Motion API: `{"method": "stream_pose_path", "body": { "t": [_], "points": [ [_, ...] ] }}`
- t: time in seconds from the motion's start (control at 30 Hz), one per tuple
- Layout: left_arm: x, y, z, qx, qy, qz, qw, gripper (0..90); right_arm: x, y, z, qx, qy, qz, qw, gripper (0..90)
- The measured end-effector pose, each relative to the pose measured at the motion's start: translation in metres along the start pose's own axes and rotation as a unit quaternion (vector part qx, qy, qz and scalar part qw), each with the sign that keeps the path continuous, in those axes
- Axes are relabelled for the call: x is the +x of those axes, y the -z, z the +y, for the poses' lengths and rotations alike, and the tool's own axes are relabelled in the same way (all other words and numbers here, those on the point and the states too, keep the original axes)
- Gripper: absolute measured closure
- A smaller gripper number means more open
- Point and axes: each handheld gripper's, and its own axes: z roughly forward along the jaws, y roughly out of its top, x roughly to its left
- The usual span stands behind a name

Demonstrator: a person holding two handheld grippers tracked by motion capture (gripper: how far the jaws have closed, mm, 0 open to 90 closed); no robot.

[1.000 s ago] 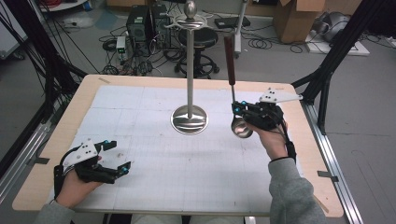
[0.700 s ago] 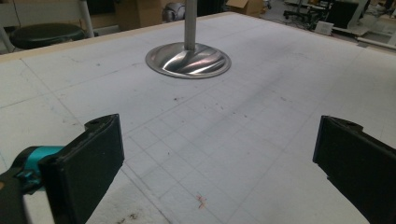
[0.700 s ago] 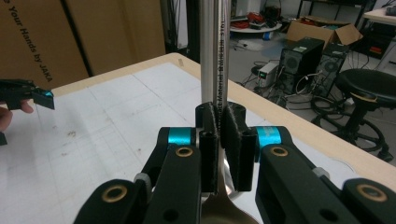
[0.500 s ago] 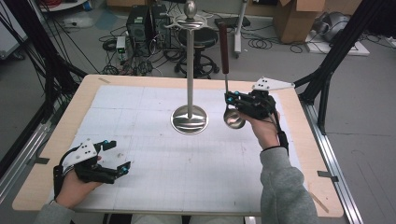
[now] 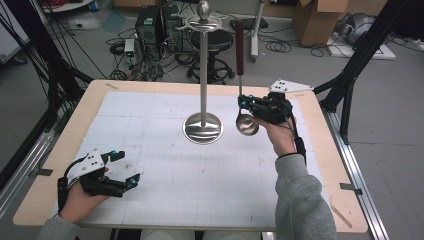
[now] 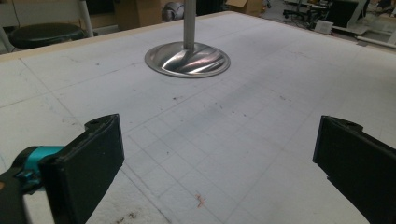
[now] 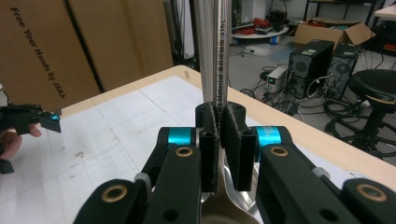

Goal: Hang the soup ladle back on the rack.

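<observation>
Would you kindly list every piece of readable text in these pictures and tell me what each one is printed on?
"Free Your Hands by JAKA": printed on the brown cardboard box standing beyond the table in the right gripper view.
"Material 316L", with the first letters partly hidden by the pads: engraved on the shiny steel ladle handle clamped in the right gripper.
Nothing else is readable; any other print in the high view is too small to make out.

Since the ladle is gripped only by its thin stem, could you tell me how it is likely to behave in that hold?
The ladle looks like rigid polished steel, so it should not flex. Its smooth stem could slip or swivel between the right gripper's narrow fingers. The bowl hangs low and the dark handle rises high, so it probably swings if moved fast.
</observation>
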Motion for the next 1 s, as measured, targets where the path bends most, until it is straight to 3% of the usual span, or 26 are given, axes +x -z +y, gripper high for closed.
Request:
{"method": "stream_pose_path", "body": {
  "t": [0.7, 1.0],
  "points": [
    [0.0, 0.001, 0.0, 0.001, -0.002, 0.0, 1.0, 2.5, 0.004, -0.018, 0.002, 0.012, 0.001, 0.015, 0.9998, 84.6],
    [0.0, 0.001, 0.0, 0.002, -0.002, 0.0, 1.0, 2.5, 0.007, -0.025, 0.005, 0.018, 0.005, 0.011, 0.9998, 84.6]
  ]
}}
